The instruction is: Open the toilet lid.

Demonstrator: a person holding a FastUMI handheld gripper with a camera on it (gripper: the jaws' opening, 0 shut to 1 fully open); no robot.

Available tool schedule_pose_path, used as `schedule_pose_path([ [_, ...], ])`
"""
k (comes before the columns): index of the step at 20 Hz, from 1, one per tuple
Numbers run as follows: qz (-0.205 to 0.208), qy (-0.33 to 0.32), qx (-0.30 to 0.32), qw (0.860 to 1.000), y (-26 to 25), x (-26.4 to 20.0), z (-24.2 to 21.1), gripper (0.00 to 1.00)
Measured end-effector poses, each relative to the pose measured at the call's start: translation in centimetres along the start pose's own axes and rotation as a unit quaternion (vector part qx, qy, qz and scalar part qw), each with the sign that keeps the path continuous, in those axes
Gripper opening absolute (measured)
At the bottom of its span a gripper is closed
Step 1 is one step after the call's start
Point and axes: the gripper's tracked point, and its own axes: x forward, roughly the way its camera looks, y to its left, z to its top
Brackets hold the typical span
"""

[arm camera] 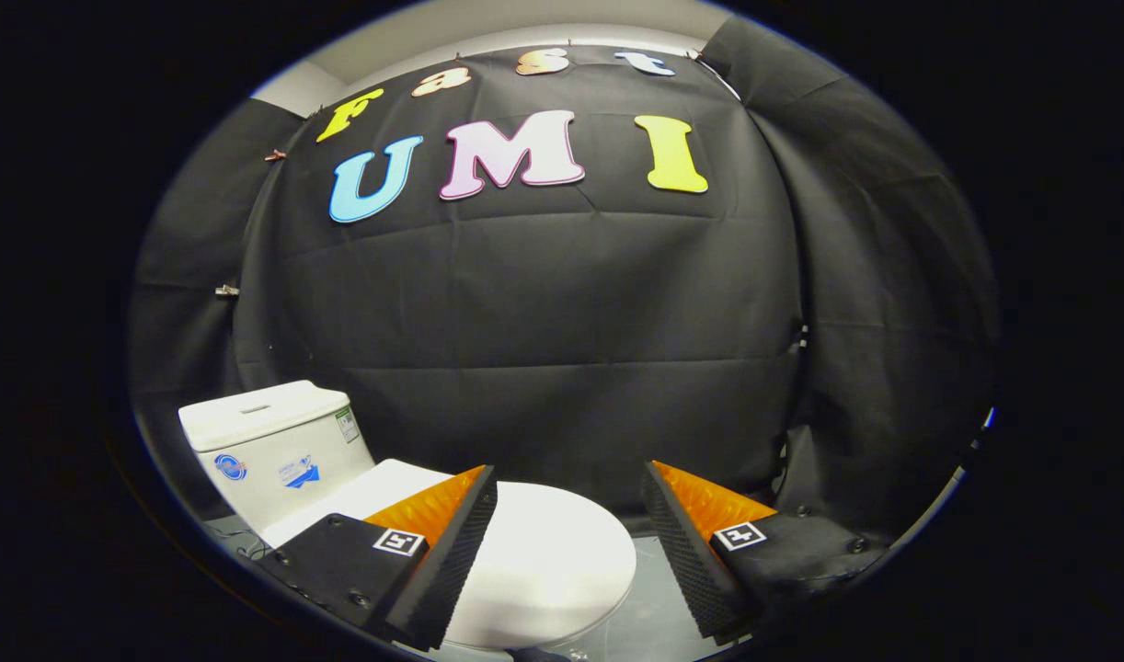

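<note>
1. The tool [569, 487] has its fingers spread wide, pinching nothing.
2. The toilet lid [544, 552] lies closed, below and between the fingers, partly behind the left one.
3. The cistern [268, 446] stands far left.

Your tool [569, 483] hangs above the toilet lid [548, 561] with its fingers spread wide, gripping nothing. The lid lies flat and closed, its rounded front between the fingers. The white tank [272, 446] stands behind the lid.

One finger [442, 552] hides part of the closed toilet lid [548, 561].
</note>
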Motion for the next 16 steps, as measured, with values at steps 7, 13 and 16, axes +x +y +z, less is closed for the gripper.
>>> schedule_pose_path([
  [7,-0.002,0.0,0.003,1.0,0.06,-0.42,0.2,0.98],
  [13,-0.003,0.01,0.022,1.0,-0.41,-0.73,0.11,0.98],
  [16,-0.004,0.025,0.037,0.999,-0.82,-0.33,-0.64,0.98],
])
